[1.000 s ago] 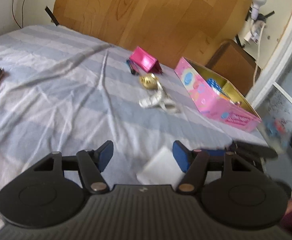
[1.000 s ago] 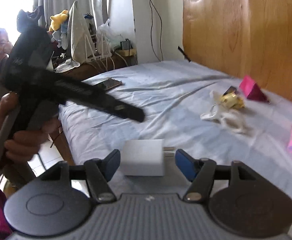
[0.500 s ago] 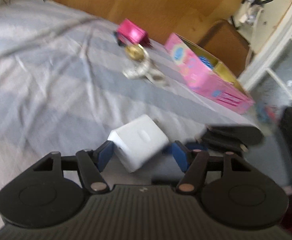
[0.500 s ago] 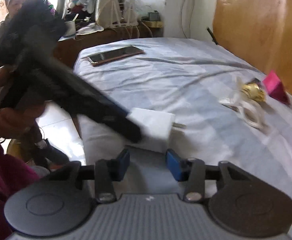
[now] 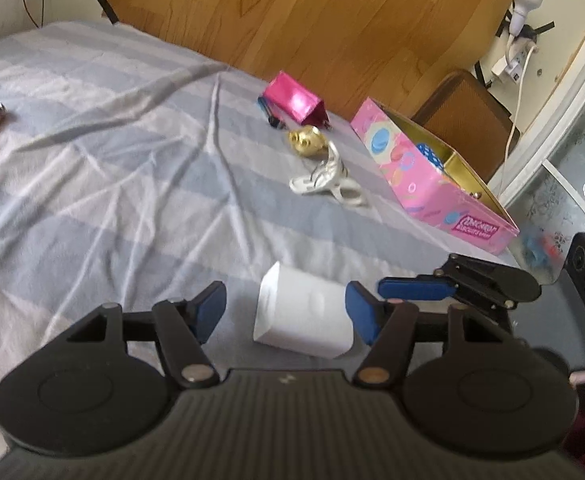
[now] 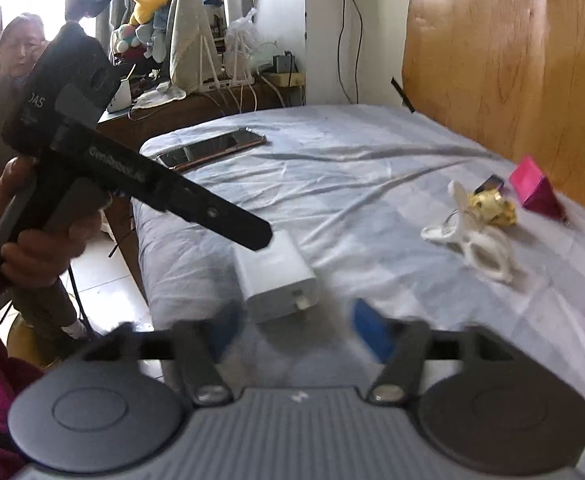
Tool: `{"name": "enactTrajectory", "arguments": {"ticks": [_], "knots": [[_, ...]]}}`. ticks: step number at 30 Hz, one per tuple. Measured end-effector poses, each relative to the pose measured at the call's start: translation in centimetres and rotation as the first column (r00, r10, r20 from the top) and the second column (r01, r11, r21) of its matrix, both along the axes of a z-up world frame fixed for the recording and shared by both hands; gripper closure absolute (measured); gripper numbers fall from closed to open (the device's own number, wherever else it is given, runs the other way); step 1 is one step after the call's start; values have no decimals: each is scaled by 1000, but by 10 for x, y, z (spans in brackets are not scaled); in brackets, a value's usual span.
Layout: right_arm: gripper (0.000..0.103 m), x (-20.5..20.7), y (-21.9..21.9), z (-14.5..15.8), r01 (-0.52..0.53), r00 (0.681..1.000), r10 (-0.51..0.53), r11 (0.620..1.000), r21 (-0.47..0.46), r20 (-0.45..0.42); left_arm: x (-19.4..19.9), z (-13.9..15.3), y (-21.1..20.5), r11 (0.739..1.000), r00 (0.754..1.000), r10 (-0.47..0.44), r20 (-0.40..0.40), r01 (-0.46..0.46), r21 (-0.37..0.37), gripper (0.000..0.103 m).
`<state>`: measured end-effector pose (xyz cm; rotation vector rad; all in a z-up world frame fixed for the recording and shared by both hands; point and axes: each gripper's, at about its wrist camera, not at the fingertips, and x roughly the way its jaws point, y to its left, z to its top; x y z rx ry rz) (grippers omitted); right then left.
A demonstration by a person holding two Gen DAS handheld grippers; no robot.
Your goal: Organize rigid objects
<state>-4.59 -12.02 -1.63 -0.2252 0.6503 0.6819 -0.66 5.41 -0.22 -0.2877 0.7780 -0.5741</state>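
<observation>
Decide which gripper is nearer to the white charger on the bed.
Left, narrowly. The white charger lies between the left gripper fingers, unpressed. The right gripper, its fingers opening, sits just short of the charger, nothing between them.

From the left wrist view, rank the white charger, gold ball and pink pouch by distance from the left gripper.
1. White charger, between the open left gripper pads.
2. Gold ball, far ahead, slightly right.
3. Pink pouch, just beyond it near the headboard.
</observation>
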Motion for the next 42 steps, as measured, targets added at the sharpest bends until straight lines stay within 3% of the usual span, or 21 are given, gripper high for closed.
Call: {"name": "enactTrajectory", "arguments": {"ticks": [1, 3, 5, 6, 8, 12, 16, 21, 23, 27, 31, 36, 39, 42], "knots": [[24, -1, 8, -3, -18, 1000, 18, 1000, -21, 16, 1, -2, -1, 1000, 1000, -10, -5, 10, -3, 37], [29, 3, 22, -9, -16, 999, 18, 998, -62, 42, 4, -6, -4, 999, 999, -35, -11, 35, 5, 52], [39, 12, 30, -16, -10, 999, 13, 997, -75, 37, 8, -10, -5, 998, 998, -51, -29, 50, -27, 53], [48, 17, 30, -18, 0, 999, 3, 998, -70, 42, 9, -9, -7, 999, 998, -47, -29, 47, -18, 53], [50, 20, 23, -14, 16, 999, -15, 999, -45, 41, 14, -1, -16, 998, 998, -56, -20, 56, -7, 53], [50, 4, -9, 5, 125, 976, -108, 989, -80, 190, 31, 34, -72, 986, 985, -168, 43, 168, 20, 54], [50, 3, -80, 37, 309, 916, -279, 949, -61, 289, 48, 67, -160, 956, 939, -295, 179, 288, 62, 53], [50, 15, -163, 61, 502, 819, -462, 864, -35, 340, 77, 82, -267, 934, 900, -356, 252, 352, 63, 48], [50, 27, -191, 61, 557, 789, -517, 830, -30, 332, 89, 79, -295, 938, 904, -346, 251, 342, 62, 48], [49, 58, -224, 46, 637, 747, -607, 770, -31, 272, 105, 64, -331, 954, 936, -294, 193, 274, 121, 48], [48, 60, -240, 36, 681, 709, -657, 732, -7, 257, 98, 66, -312, 960, 941, -271, 201, 250, 124, 48], [51, 55, -241, 62, 661, 700, -664, 742, 114, 264, 77, 95, -238, 976, 935, -215, 281, 210, 48, 48], [51, 61, -226, 84, 585, 750, -627, 778, 229, 211, 70, 100, -179, 995, 944, -101, 316, 92, 43, 47], [51, 88, -194, 94, 481, 838, -540, 800, 359, 80, 64, 90, -122, 997, 941, 28, 338, -53, 64, 47]]}}
